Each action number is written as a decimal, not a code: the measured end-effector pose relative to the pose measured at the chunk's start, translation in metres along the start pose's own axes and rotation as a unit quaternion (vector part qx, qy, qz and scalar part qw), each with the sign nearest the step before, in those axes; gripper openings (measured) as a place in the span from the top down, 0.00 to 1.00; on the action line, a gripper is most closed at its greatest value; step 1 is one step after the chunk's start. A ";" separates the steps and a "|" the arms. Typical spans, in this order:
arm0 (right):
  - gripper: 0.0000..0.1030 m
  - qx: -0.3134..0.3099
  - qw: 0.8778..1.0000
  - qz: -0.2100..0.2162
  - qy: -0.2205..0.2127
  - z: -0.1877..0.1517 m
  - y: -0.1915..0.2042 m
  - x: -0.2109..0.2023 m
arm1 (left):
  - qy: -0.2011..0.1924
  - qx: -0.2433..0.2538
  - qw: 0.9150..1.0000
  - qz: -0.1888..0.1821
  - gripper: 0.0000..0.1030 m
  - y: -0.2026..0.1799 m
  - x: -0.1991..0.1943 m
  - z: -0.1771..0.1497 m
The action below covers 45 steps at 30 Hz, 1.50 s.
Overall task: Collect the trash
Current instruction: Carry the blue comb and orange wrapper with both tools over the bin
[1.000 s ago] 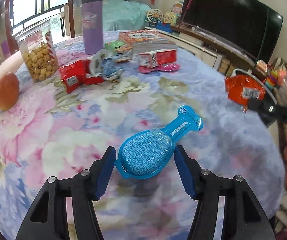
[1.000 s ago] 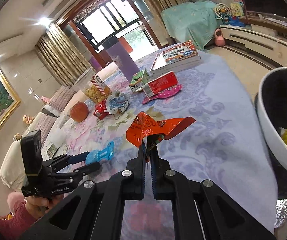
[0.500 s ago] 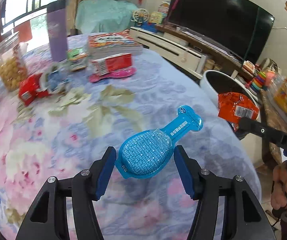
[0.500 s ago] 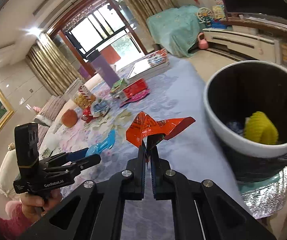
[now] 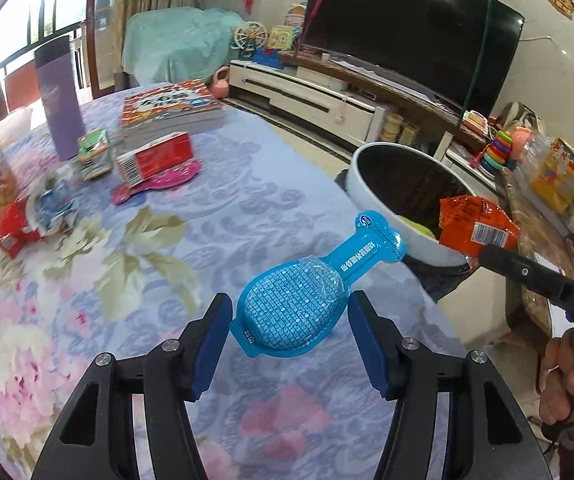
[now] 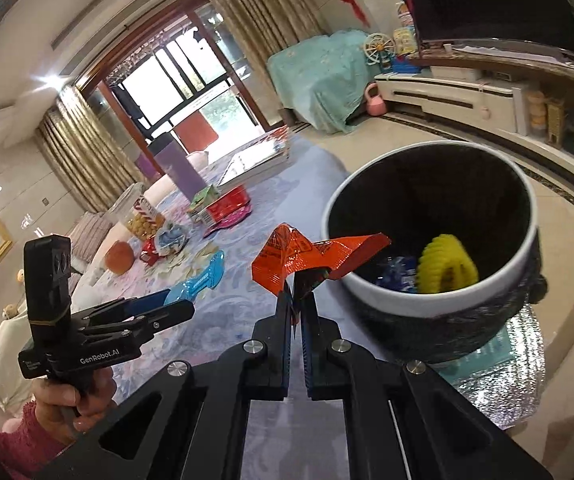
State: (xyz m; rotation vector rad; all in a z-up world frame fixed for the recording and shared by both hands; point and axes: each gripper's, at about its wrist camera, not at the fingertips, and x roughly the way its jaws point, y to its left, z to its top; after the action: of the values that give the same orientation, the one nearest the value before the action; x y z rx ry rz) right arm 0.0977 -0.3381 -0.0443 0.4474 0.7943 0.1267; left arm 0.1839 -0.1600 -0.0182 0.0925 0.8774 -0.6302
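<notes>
Left wrist view: the left gripper (image 5: 290, 322) is seen with its blue pads (image 5: 212, 346) set against the two sides of a blue spoon-shaped packet (image 5: 299, 304), which is held clear of the floral tablecloth (image 5: 135, 248). The packet's round bowl sits between the jaws and its narrow handle end runs forward and up to the right, toward the white-rimmed trash bin (image 5: 383, 208) just beyond the table edge. In the same view the right gripper (image 5: 483, 254) is seen at the right, clamped on an orange-red wrapper (image 5: 475, 226) that is carried at the bin's near rim.

From the right wrist camera the right gripper (image 6: 297, 300) is shown fully clenched on the wrapper (image 6: 307, 258), whose folded tip overlaps the bin's (image 6: 367, 280) rim, with yellow and blue waste already inside. The left gripper (image 6: 159, 308) is seen further back over the table, the packet (image 6: 203, 278) pointing forward.

The bin lies ahead and right of both tongs, and the right hand is judged the nearer; its wrapper would probably be released first. More litter is left by the purple tumbler (image 5: 59, 100) and the books (image 5: 167, 106).
</notes>
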 end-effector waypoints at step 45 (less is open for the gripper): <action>0.96 0.010 0.997 -0.077 0.012 0.043 -0.083 -0.008 | 0.022 0.072 0.997 -0.008 0.43 -0.081 0.086 0.082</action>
State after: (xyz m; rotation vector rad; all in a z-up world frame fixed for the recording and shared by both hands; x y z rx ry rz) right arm 0.1186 -0.4293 -0.0485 0.4036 0.8522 -0.0190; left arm 0.2364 -0.2938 -0.0147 0.2303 0.8759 -0.7087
